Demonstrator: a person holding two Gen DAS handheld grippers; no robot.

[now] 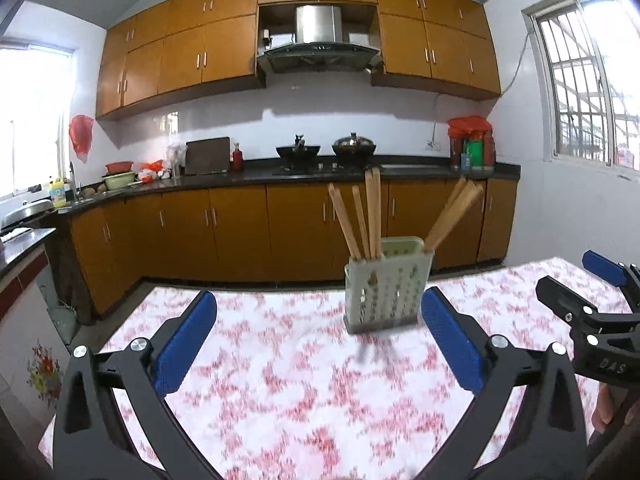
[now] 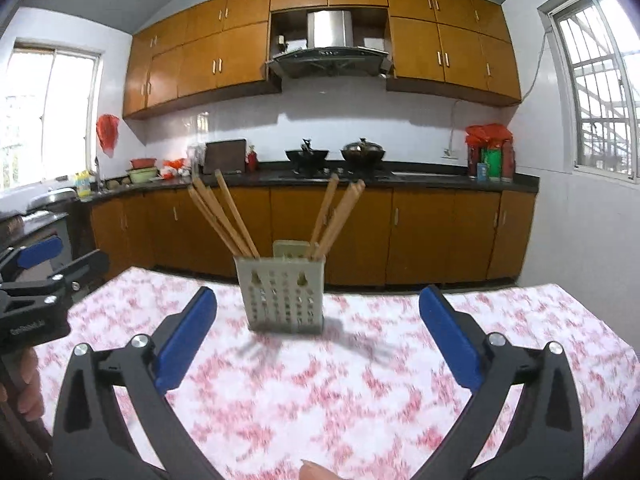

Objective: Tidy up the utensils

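Both wrist views look forward, low over the table (image 1: 304, 392), sharing the chopstick holder (image 2: 282, 296) and far kitchen cabinets (image 1: 240, 224).

The lower ends of the chopsticks (image 1: 362, 222) are hidden inside the perforated holder (image 1: 386, 286). The floral tablecloth (image 2: 320, 392) is smeared by motion blur. The right hand-held gripper (image 1: 576, 280) is cut off by the left wrist view's edge.
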